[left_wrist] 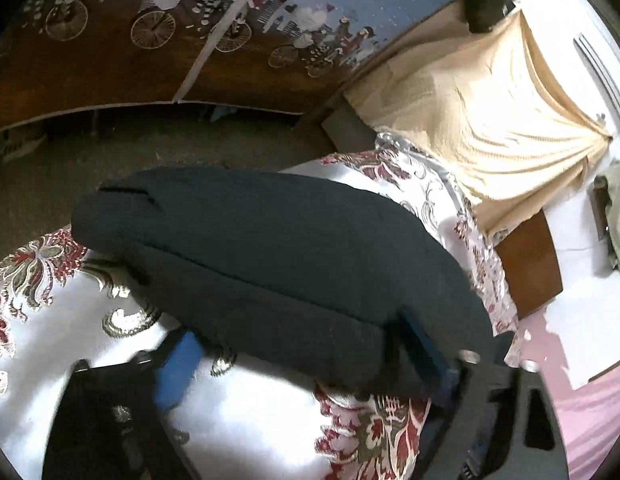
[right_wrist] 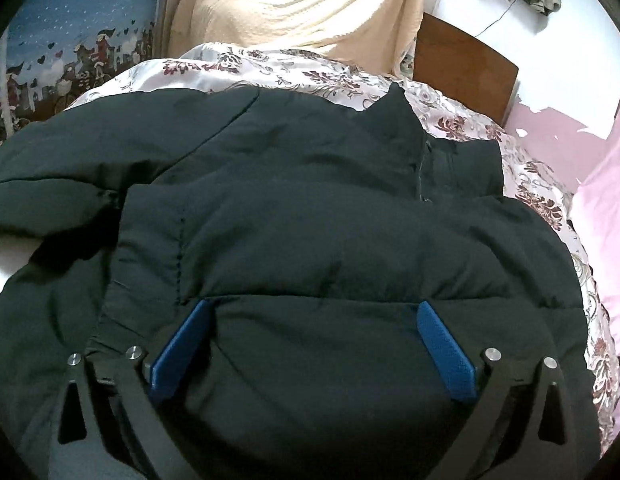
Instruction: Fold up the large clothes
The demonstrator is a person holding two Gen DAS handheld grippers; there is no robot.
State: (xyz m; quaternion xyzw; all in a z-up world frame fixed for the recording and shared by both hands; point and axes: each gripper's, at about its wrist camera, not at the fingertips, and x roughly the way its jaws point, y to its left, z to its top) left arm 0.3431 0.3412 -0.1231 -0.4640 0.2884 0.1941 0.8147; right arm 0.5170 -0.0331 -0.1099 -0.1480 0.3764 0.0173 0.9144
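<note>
A dark puffy jacket (right_wrist: 310,200) lies spread on a floral bedspread (right_wrist: 294,72), its collar (right_wrist: 406,128) pointing away and one sleeve (right_wrist: 50,184) off to the left. My right gripper (right_wrist: 316,308) stands open wide over the jacket's body, and both blue fingers (right_wrist: 442,344) rest against the fabric without pinching it. In the left wrist view the jacket (left_wrist: 270,248) shows as a thick folded bulk. My left gripper (left_wrist: 300,332) straddles its near edge, with one blue finger (left_wrist: 178,368) on each side. Whether the pads press on it is unclear.
A cream blanket (left_wrist: 478,96) is draped at the head of the bed beside a wooden headboard (right_wrist: 466,68). Pink bedding (right_wrist: 602,216) lies to the right. A patterned blue and brown curtain (left_wrist: 190,20) hangs beyond the bed, above dark floor (left_wrist: 110,156).
</note>
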